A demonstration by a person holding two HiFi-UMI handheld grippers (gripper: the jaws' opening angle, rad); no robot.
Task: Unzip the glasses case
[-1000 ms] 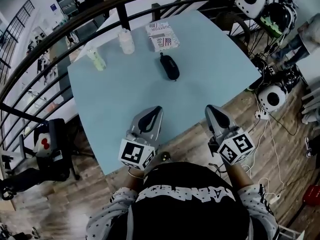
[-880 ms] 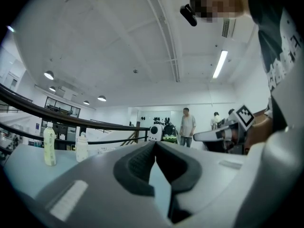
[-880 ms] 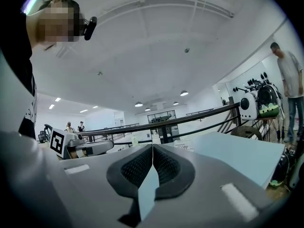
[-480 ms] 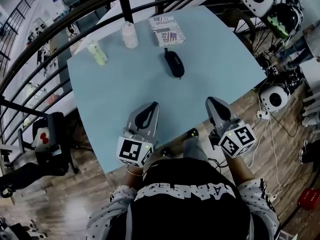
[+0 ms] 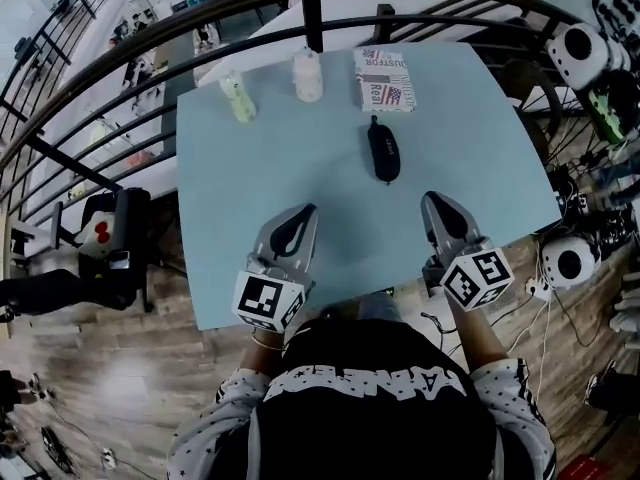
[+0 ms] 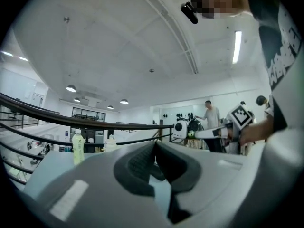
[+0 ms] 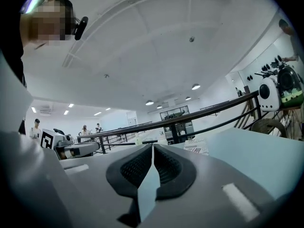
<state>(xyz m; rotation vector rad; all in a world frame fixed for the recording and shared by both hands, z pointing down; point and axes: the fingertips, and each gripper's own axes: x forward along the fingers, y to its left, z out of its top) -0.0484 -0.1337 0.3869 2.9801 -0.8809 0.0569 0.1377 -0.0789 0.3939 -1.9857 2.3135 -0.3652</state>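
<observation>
A black zipped glasses case [image 5: 383,150] lies on the light blue table [image 5: 300,168], toward the far middle. My left gripper [image 5: 305,212] hovers over the near part of the table, left of the case and well short of it. Its jaws meet at the tips [image 6: 155,144] with nothing between them. My right gripper [image 5: 432,201] is over the near right part of the table, a short way in front of the case. It is shut and empty [image 7: 152,146]. Neither gripper view shows the case.
Beyond the case a printed pack [image 5: 385,78] lies at the far edge, with a white bottle [image 5: 307,75] and a green bottle [image 5: 237,98] to its left. A dark railing [image 5: 250,3] curves behind the table. A chair [image 5: 110,243] stands left, white machines [image 5: 580,53] right.
Both grippers have moved forward over the table's near edge, the right one more. The case now lies closer ahead of the right gripper. Both jaws stay shut.
</observation>
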